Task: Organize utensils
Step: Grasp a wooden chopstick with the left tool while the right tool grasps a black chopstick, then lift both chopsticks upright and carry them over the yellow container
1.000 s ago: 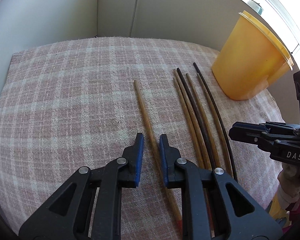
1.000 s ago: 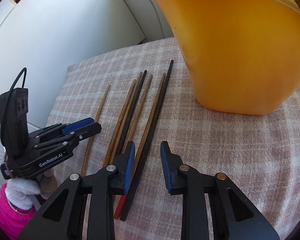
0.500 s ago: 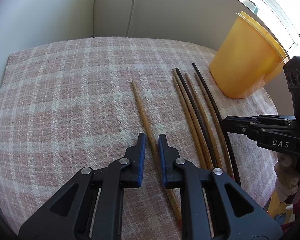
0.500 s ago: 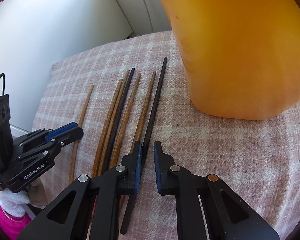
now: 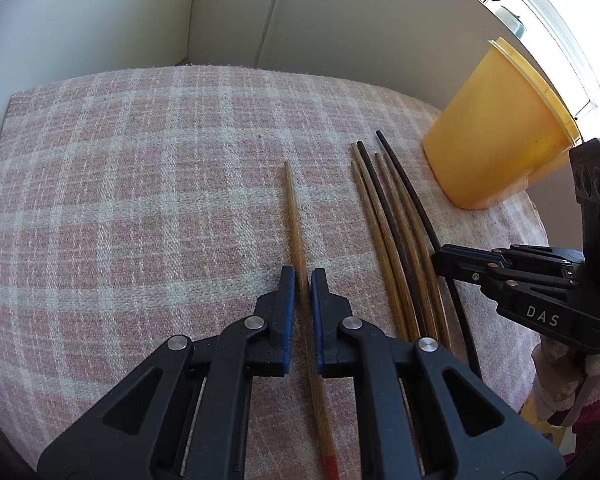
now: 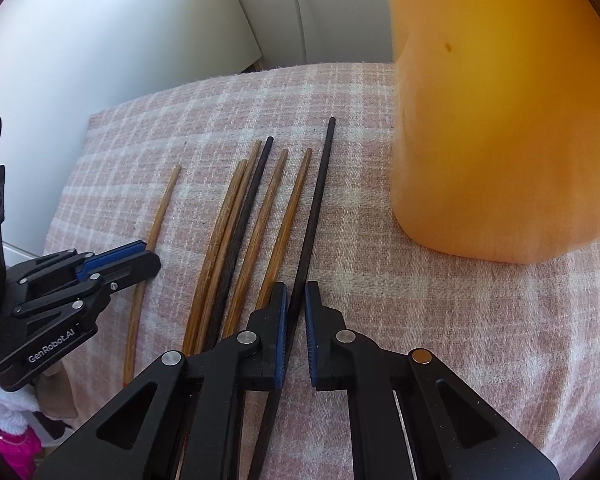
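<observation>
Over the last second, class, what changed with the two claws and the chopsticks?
Both claws narrowed: the left claw around the lone brown chopstick, the right claw around the black chopstick nearest the yellow container. The chopsticks and container stayed put.

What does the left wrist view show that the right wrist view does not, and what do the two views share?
Only the left wrist view shows the yellow container's rim, the window and the lone chopstick's red end. Only the right wrist view shows the "GenRobot.AI" lettering on the left gripper. Both show the plaid cloth, the chopsticks and each gripper straddling one: the left a brown chopstick, the right gripper a black chopstick.
</observation>
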The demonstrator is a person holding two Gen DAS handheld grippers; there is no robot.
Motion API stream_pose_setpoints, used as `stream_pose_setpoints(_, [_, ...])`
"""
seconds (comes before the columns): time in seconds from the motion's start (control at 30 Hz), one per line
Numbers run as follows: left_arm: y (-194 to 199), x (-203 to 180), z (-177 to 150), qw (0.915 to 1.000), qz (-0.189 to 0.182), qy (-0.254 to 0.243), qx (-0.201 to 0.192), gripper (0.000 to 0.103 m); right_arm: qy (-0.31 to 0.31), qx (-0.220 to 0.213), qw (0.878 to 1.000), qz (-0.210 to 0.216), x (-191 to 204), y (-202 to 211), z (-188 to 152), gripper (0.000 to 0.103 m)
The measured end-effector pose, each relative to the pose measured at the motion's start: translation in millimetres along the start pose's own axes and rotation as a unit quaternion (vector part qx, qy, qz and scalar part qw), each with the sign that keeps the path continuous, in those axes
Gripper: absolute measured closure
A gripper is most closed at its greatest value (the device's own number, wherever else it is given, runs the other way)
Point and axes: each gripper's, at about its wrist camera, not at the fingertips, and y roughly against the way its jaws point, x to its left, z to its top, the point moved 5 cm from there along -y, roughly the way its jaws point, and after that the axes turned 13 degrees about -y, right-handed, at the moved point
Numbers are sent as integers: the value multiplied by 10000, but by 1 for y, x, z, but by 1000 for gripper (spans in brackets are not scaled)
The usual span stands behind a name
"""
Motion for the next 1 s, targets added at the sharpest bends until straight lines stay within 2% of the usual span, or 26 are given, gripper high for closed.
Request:
stream_pose_setpoints(0.43, [44, 12, -6, 9985, 11, 226, -497, 99, 133, -223, 9989, 386, 2, 29, -12, 99])
stream_pose_setpoints(0.6, [69, 16, -11, 9966, -129, 339, -738, 99, 150, -341, 9978, 548, 0, 44, -12, 99])
stream_pose_setpoints(0.8, [106, -1, -8, 9930, -161, 173, -1160, 99, 386, -780, 9932, 776, 0, 80, -15, 99])
stream_pose_setpoints(1.0, [129, -34, -1, 9893, -151, -33, -1454, 99, 496, -1226, 9861, 1009, -6, 114, -16, 99])
